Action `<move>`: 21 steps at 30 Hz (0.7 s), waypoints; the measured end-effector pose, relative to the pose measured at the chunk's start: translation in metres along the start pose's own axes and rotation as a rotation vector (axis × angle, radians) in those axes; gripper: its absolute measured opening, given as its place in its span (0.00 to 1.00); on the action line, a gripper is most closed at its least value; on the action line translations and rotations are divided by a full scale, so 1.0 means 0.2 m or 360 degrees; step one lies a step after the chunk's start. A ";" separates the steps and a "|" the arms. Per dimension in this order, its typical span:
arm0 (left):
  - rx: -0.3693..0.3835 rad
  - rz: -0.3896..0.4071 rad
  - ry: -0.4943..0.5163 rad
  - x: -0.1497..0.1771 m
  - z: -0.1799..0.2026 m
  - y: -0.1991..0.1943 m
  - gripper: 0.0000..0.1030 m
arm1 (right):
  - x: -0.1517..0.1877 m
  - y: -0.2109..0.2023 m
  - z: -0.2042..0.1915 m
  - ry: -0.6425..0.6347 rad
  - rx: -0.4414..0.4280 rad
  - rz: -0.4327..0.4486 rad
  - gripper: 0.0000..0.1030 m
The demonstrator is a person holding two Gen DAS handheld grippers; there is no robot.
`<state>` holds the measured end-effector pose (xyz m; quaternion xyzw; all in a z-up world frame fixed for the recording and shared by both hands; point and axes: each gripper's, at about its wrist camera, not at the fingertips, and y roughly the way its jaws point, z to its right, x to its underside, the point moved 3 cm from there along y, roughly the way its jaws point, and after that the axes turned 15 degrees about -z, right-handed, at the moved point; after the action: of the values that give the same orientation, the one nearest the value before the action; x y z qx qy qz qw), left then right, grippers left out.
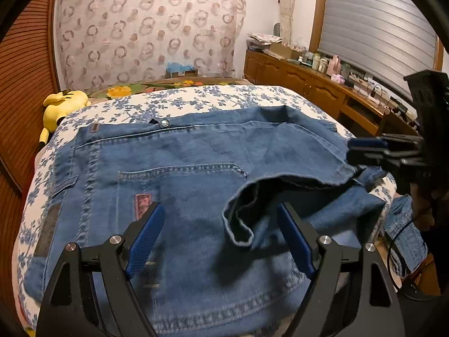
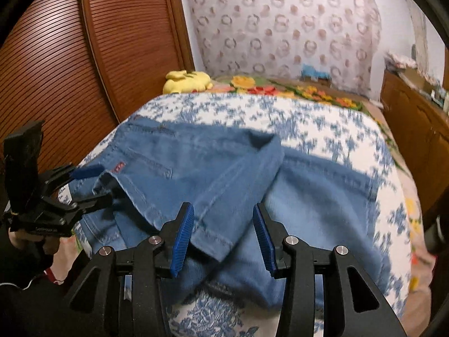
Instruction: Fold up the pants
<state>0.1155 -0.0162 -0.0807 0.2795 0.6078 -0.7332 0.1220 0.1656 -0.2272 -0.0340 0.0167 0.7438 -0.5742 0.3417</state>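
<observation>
Tools: two, one per hand, each with two blue-padded fingers.
Left tool: jaws spread wide, gripping nothing; hovering above the pants, a rolled leg hem lying between the fingers; contact with the cloth unclear.
Right tool: jaws wide apart, holding nothing; poised over a folded-over leg edge, the cloth passing beneath the gap; from the left wrist view, seen side-on at the right edge of the pants, its opening unclear there.
Pants: one pair, blue denim, spread across the bed, waistband toward the far side, one leg folded back over the seat, lower part draping over the near edge.
Back pocket: one visible, with a small reddish label at its lower corner.
Waist button: one, metal.
Bed: one, under a white cover with blue flowers.
Plush toy: one, yellow, at the far left corner of the bed.
Sideboard: one, wooden, to the right, cluttered on top.
</observation>
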 end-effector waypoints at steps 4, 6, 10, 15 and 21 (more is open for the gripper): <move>0.0026 0.0005 0.0001 -0.01 0.00 0.02 0.80 | 0.05 0.02 0.00 0.0036 -0.0029 -0.0027 0.44; 0.0072 0.0008 0.0015 0.00 0.01 0.02 0.70 | 0.07 0.01 0.00 0.0054 -0.0055 -0.0034 0.44; 0.0111 -0.0018 0.0034 0.00 0.03 0.03 0.50 | 0.10 0.02 -0.02 0.0070 -0.0116 -0.0044 0.44; 0.0142 -0.0009 0.0068 0.00 0.07 0.02 0.30 | 0.10 0.05 -0.04 0.0037 -0.0131 -0.0027 0.44; 0.0139 0.0030 0.0092 0.00 0.09 -0.03 0.12 | 0.03 0.01 -0.06 -0.0041 -0.0127 0.0050 0.06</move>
<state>0.1088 -0.0314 -0.0737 0.3114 0.5759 -0.7494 0.0990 0.1556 -0.2188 -0.0373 0.0074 0.7612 -0.5389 0.3607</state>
